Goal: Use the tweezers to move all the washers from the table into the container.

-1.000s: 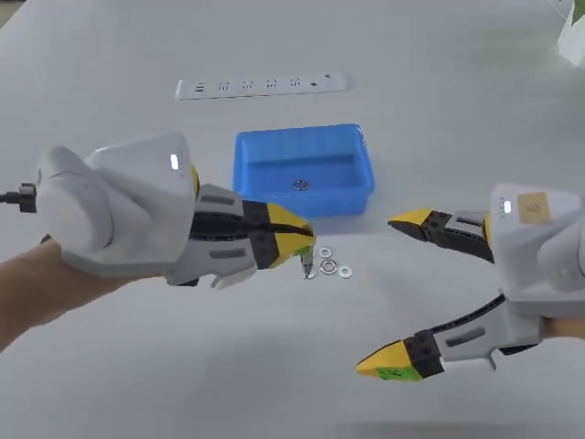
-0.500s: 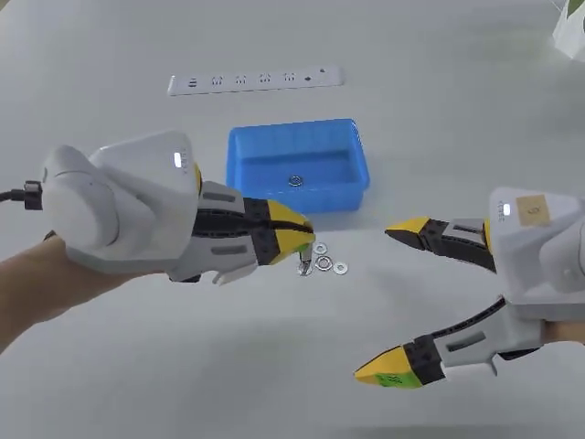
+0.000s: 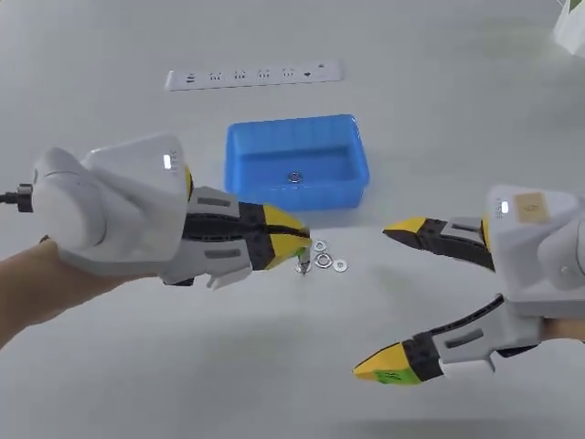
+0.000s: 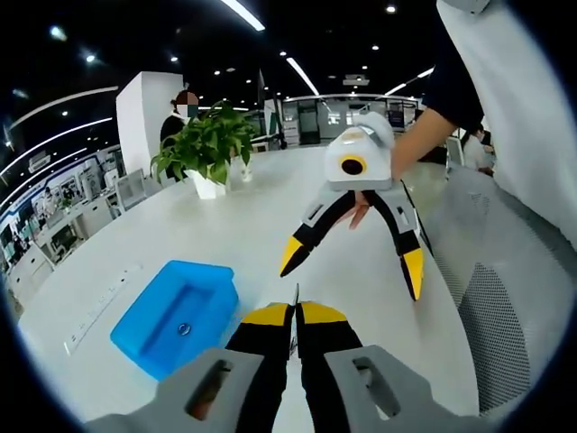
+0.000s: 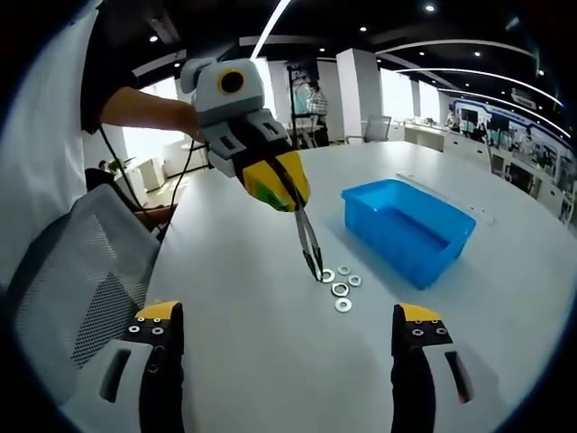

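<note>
A small cluster of flat silver metal washers [image 3: 323, 262] lies on the white table [image 3: 274, 366], at 6 o'clock from the blue rectangular plastic container [image 3: 338, 194], which already holds one washer [image 3: 294, 176]. The slim steel tweezers [image 5: 308, 239] touch down at the cluster's 9 o'clock edge with their tips close together; I cannot tell whether they pinch a washer. The left gripper [image 3: 297, 240] is clamped on the tweezers. The right gripper [image 3: 375, 297] hangs at 4 o'clock from the cluster, jaws wide and empty. The step should go best by straddling one washer's rim, squeezing gently, lifting straight up, then carrying it toward 12 o'clock.
</note>
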Tool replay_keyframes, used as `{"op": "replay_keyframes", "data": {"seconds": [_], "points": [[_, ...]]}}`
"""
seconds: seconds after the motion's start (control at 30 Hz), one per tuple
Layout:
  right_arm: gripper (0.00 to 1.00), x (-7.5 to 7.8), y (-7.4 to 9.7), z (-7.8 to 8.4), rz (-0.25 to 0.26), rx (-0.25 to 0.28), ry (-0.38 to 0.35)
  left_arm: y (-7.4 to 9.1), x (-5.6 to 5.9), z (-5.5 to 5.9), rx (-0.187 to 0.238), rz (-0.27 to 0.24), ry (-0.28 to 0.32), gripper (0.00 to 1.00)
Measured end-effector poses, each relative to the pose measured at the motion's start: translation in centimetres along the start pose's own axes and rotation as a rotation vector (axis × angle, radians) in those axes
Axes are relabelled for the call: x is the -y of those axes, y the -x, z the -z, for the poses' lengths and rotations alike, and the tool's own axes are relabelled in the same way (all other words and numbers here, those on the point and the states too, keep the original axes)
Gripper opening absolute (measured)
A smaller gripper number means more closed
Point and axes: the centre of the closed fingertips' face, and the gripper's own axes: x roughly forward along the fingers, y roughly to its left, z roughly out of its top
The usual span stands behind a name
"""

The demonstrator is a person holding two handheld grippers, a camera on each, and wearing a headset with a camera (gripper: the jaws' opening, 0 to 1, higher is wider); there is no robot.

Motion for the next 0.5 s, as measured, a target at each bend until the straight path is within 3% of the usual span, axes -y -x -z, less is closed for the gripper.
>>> {"op": "replay_keyframes", "data": {"seconds": [0.2, 0.27, 0.4, 0.5], "points": [[0.94, 0.2, -1.6, -1.3, -0.041, -0.002, 0.040, 0.3, -0.6, 0.1, -0.003, -0.012, 0.022, 0.05], [0.87, 0.6, -2.3, -2.5, -0.034, 0.028, 0.103, 0.2, -0.8, 0.2, -0.002, -0.019, 0.031, 0.05], [0.83, 0.7, -3.8, -3.7, -0.053, 0.042, 0.103, 0.2, -1.1, 0.1, -0.004, -0.022, 0.042, 0.05], [0.78, 0.7, -4.7, -3.8, -0.070, 0.027, 0.126, 0.1, -1.1, 0.1, -0.004, -0.015, 0.049, 0.05]]}}
